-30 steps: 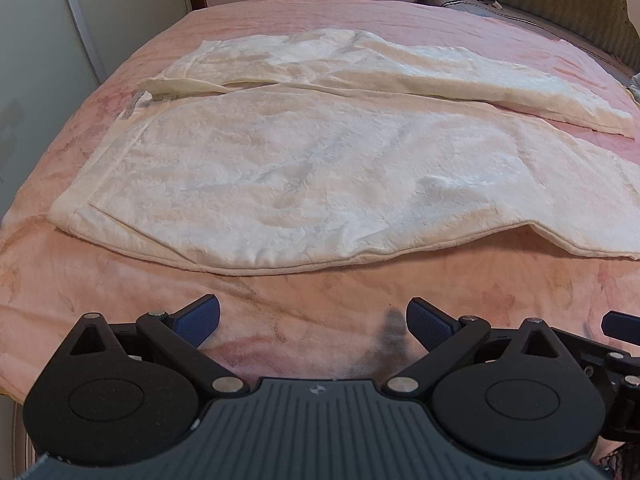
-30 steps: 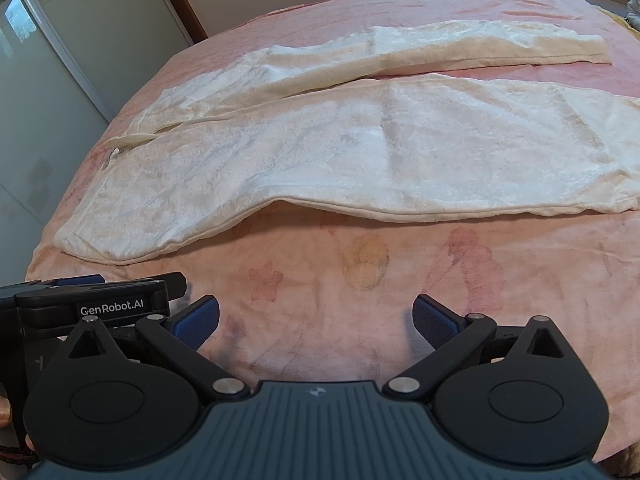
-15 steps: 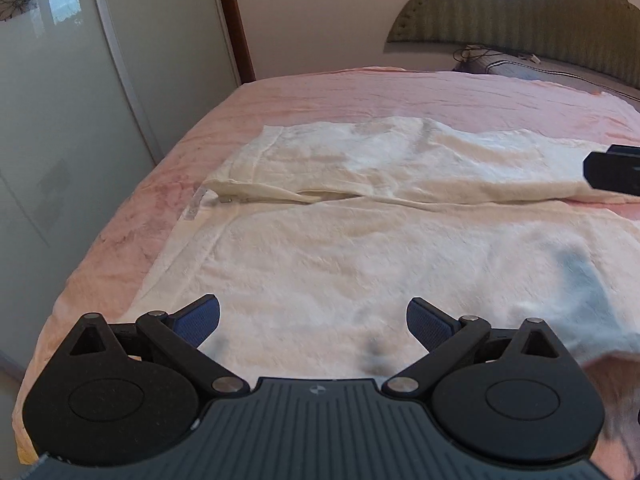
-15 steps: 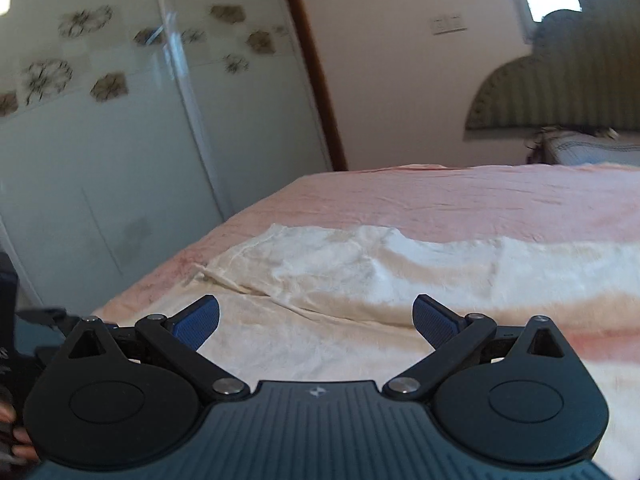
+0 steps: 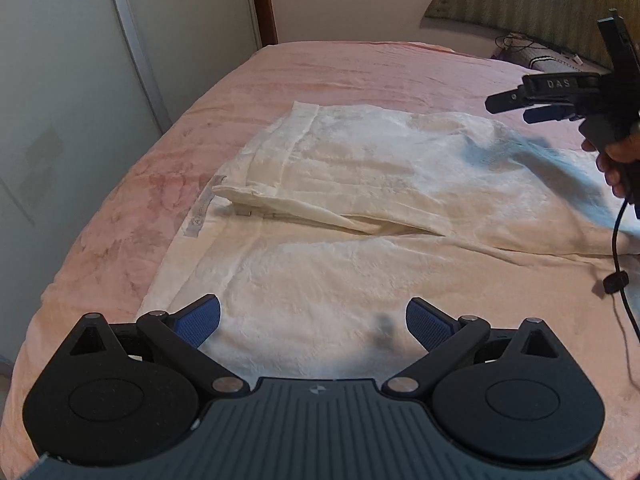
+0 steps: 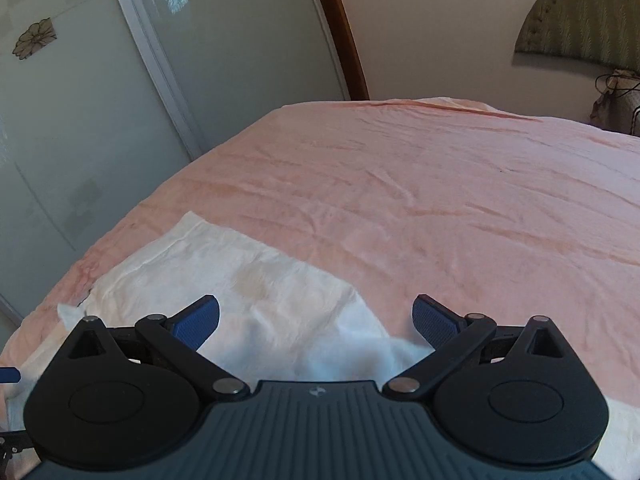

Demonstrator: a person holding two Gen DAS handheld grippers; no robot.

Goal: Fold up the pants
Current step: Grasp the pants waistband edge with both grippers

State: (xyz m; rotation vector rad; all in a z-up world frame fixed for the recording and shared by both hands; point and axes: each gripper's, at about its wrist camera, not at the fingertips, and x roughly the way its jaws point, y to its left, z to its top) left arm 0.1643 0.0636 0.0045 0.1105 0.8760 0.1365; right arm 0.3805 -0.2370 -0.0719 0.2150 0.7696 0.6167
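Note:
Cream white pants (image 5: 360,208) lie flat on the pink bed, waistband at the left, legs running off to the right. My left gripper (image 5: 313,323) is open and empty, hovering over the near half of the pants by the waist. My right gripper (image 6: 316,322) is open and empty above the far half of the pants (image 6: 248,292). It also shows in the left wrist view (image 5: 560,96), held in a hand at the upper right, above the far leg.
The pink bedspread (image 6: 440,200) spreads beyond the pants. Sliding wardrobe doors (image 6: 120,80) stand close to the bed's left edge. A padded headboard (image 5: 540,4) and a pillow are at the far right. A black cable (image 5: 618,272) hangs from the right gripper.
Both grippers have moved forward from the bed's near edge to over the pants and tilted up. The right gripper has travelled further, over the far half. Both stayed open.

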